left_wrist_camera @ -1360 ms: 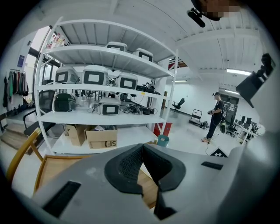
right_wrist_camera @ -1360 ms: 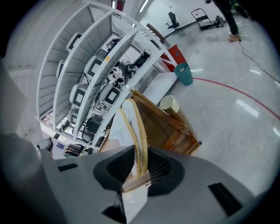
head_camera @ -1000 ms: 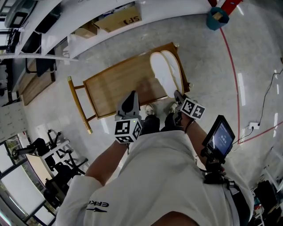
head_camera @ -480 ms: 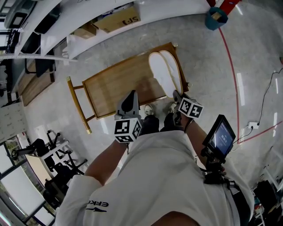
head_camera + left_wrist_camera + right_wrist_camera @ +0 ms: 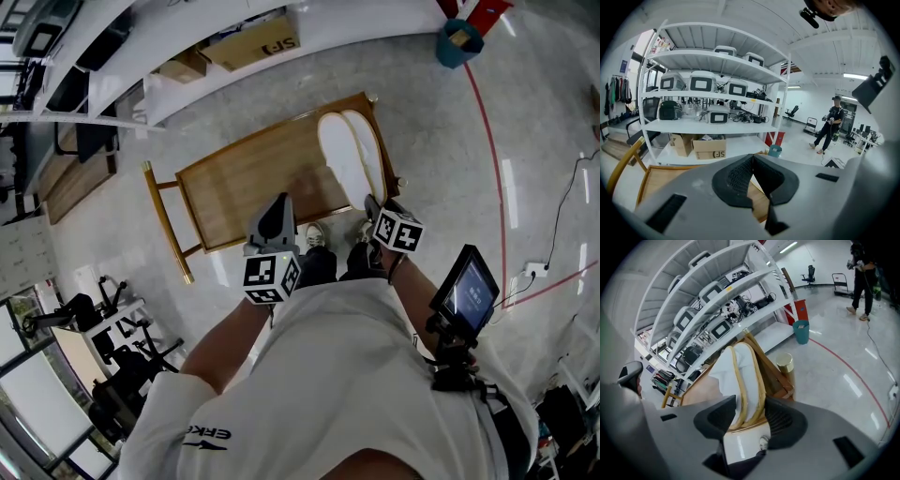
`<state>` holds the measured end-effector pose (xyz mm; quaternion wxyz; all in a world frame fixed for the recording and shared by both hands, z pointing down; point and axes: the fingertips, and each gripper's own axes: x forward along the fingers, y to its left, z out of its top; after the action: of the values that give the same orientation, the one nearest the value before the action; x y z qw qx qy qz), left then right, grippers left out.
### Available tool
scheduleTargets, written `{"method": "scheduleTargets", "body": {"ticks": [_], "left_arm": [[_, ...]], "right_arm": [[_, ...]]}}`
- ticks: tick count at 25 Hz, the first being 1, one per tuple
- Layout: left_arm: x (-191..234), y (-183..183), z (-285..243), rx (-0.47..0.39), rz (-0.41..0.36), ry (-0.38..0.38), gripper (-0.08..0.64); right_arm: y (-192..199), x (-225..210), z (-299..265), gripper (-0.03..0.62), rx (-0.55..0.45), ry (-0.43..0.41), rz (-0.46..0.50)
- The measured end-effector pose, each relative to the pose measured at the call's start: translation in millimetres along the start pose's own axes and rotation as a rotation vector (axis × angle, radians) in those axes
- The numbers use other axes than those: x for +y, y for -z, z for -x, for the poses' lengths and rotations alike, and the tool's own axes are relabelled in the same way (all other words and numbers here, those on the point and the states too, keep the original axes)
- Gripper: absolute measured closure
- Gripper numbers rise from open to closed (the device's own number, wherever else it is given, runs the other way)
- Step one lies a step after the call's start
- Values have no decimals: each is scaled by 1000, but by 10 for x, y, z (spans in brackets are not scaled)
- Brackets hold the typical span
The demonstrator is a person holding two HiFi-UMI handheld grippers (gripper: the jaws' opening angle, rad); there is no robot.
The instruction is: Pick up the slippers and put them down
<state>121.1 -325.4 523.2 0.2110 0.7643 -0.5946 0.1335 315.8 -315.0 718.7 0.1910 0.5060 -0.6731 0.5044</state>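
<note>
Slippers (image 5: 352, 155), a white pair with tan edging, lie side by side on the wooden table (image 5: 244, 183), at the end that sits toward 2 o'clock in the head view. Their near ends reach almost to the table's edge. The right gripper (image 5: 372, 204) stands just beside those ends, at 5 o'clock from the pair. In the right gripper view its jaws are spread, with the slippers' ends showing in the gap and neither pad pressing on them, so the step in hand looks like the release. To finish it well, the jaws should be wide enough to clear both tan edges. The gripper should then back straight out toward 5 o'clock, without swinging sideways, since a dragging pad could pull the pair over the edge. The left gripper (image 5: 278, 202) hangs at 8 o'clock from the slippers with its jaws closed on nothing, and is best kept where it is. Against a second ago, the right jaws have just been opening. The marker cube (image 5: 398, 230) has rolled and sits slightly nearer the table, while the slippers and the left gripper have barely moved.
</note>
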Motion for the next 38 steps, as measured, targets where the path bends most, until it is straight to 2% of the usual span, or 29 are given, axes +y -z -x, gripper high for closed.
{"method": "scheduleTargets", "body": {"ticks": [10,15,19,24,32,38], "left_arm": [[4,4,-2,-8,3,-2,557],[-8,8,-19,-14,4,1,557],[-95,-25,-4,-33,-12,12,557],[-252,-62,17,-67,-57,31,557],[-422,-135,126,-131,-48,9,557],[-474,-153,257,-181,-26,-30,557]], "right_arm": [[-11,-52,-6,387,15,41,33],[-38,-148,71,381,-13,89,110],[-148,-156,280,382,-63,108,211],[-410,71,608,382,-188,113,442],[-786,665,1157,382,-388,10,693],[-952,958,1509,383,-478,-69,773]]}}
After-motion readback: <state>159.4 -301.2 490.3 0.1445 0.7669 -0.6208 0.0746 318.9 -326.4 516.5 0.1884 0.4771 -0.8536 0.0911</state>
